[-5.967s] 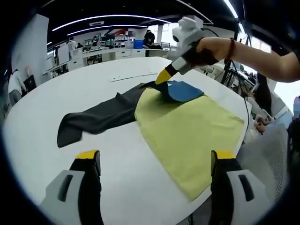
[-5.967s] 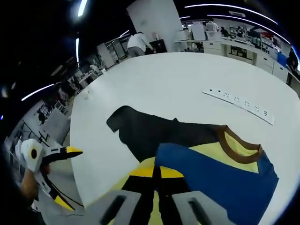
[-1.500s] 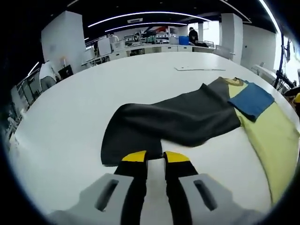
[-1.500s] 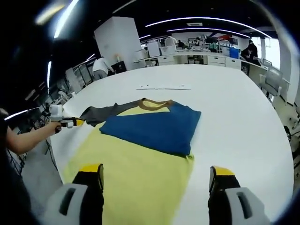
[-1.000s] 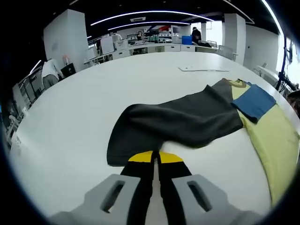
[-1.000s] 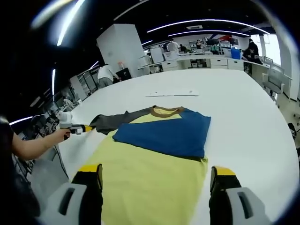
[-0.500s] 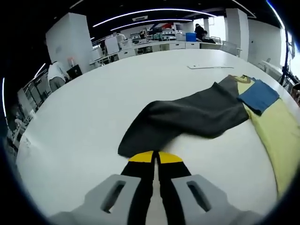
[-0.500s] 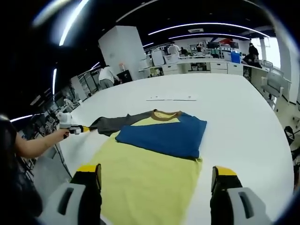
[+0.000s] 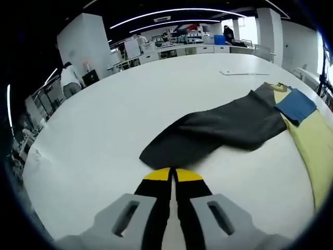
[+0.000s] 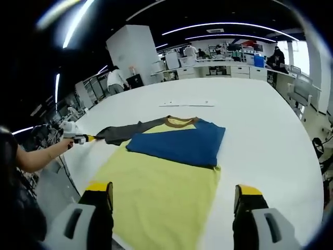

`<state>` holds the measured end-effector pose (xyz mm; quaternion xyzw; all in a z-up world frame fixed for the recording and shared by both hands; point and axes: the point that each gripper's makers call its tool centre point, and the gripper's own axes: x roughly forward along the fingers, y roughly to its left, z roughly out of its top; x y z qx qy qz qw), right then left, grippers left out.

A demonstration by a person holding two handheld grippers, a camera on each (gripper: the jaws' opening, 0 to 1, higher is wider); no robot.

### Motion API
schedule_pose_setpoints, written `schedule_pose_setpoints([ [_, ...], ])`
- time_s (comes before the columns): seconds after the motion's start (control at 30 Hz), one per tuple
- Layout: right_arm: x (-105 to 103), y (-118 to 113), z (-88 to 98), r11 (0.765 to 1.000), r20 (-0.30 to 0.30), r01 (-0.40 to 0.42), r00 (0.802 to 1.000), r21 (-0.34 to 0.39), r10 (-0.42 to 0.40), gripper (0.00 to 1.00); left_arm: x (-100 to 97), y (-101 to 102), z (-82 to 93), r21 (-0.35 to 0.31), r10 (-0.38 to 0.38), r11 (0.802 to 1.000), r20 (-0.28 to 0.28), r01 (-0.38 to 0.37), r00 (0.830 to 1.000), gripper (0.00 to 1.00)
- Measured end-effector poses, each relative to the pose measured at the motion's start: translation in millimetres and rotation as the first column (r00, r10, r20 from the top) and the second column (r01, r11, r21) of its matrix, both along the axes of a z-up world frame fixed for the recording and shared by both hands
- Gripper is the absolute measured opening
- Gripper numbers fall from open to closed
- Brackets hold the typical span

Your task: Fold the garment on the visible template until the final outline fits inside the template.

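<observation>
Two grippers: left gripper [image 9: 172, 173] fingers pinching the grey sleeve [image 9: 218, 130]; right gripper [image 10: 174, 195] fingers spread above the shirt [image 10: 166, 177].

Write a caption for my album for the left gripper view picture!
The left claw, shut on the gray sleeve, stretches it across the white table.

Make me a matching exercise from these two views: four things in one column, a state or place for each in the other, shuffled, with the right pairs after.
Things
1. left gripper
2. right gripper
3. blue sleeve
4. dark grey sleeve

States or places
A. jaws wide apart, holding nothing
B. folded across the yellow body
C. jaws closed on a cuff
D. stretched out sideways over the white table

Pairs: 1-C, 2-A, 3-B, 4-D
</observation>
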<state>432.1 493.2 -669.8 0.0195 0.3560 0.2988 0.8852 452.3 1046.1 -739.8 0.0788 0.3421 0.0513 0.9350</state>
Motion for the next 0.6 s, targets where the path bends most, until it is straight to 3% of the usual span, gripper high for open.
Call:
schedule_pose_setpoints([
  [0.23, -3.1, -0.2, 0.4, 1.0, -0.013, 0.006, 1.0, 0.017, -0.006, 0.97, 0.9, 15.8, 4.8, 0.011, 0.036, 0.999, 0.016, -0.036, 0.999, 0.0],
  [0.6, -5.7, -2.8, 2.3, 0.999, -0.018, 0.021, 1.0, 0.03, -0.02, 0.97, -8.1, 39.6, 4.0, 0.081, 0.1, 0.992, -0.009, -0.099, 0.995, 0.0],
])
